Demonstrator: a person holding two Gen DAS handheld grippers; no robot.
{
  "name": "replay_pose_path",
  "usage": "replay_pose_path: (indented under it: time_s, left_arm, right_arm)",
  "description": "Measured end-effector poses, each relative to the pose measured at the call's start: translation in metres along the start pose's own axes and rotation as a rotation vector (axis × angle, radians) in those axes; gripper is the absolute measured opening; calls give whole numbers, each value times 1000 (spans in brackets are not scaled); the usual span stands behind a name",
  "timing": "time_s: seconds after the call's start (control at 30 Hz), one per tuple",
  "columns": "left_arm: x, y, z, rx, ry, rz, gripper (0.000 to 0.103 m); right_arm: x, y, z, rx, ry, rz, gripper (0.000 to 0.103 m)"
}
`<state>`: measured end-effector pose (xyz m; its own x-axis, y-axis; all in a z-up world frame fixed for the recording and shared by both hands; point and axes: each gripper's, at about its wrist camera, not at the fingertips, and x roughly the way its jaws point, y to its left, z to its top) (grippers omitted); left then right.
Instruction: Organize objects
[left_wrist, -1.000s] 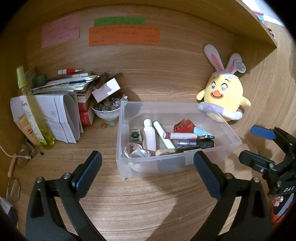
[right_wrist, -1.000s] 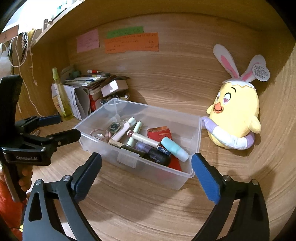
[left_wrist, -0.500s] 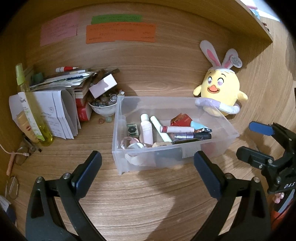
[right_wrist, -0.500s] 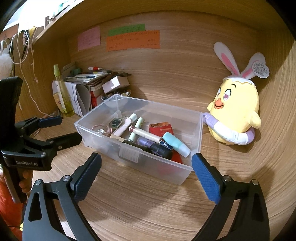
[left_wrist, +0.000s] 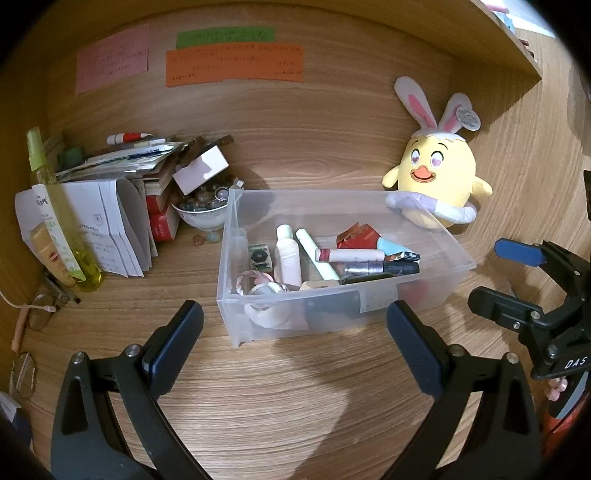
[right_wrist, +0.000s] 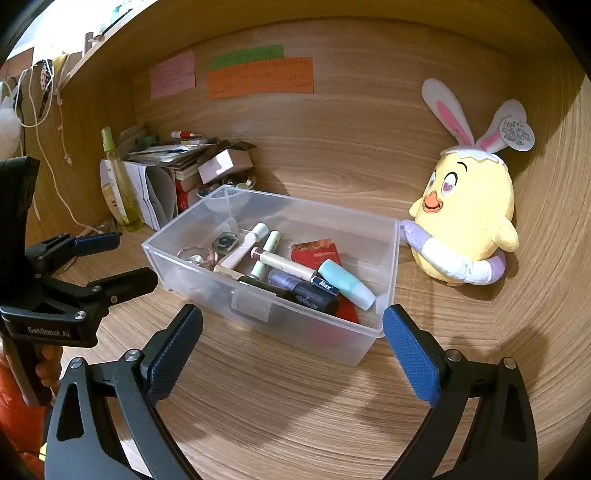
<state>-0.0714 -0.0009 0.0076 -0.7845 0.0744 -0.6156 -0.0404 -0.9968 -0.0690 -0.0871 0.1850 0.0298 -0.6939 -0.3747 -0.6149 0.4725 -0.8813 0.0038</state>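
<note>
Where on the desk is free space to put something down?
The bare wood in front of the clear bin, toward both open grippers, is free. A smaller patch lies between the bin and the folded papers. The back-left corner is crowded: paper stack, bead bowl, spray bottle.

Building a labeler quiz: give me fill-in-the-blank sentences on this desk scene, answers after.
1. The clear plastic bin holds cosmetics and sits on a ____ desk.
2. The yellow plush chick wears ____ ears.
3. Both tongs, left and right, are ____ and hold nothing.
4. The widest sticky note on the back wall is ____.

Answers: wooden; bunny; open; orange
</note>
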Motion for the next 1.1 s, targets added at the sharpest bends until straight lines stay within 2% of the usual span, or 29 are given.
replay_pose_path:
  time_s: [0.6, 0.8, 1.1]
  left_arm:
    - [-1, 0, 2, 17, -20, -8, 101]
    - [-5, -3, 3, 27, -50, 8, 101]
    - [-3, -3, 3, 18, -39, -15, 101]
  right_arm:
    - [7, 3, 1, -3, 12, 11, 98]
    - [7, 5, 0, -5, 12, 10, 98]
    - [6, 4, 0, -4, 13, 13, 98]
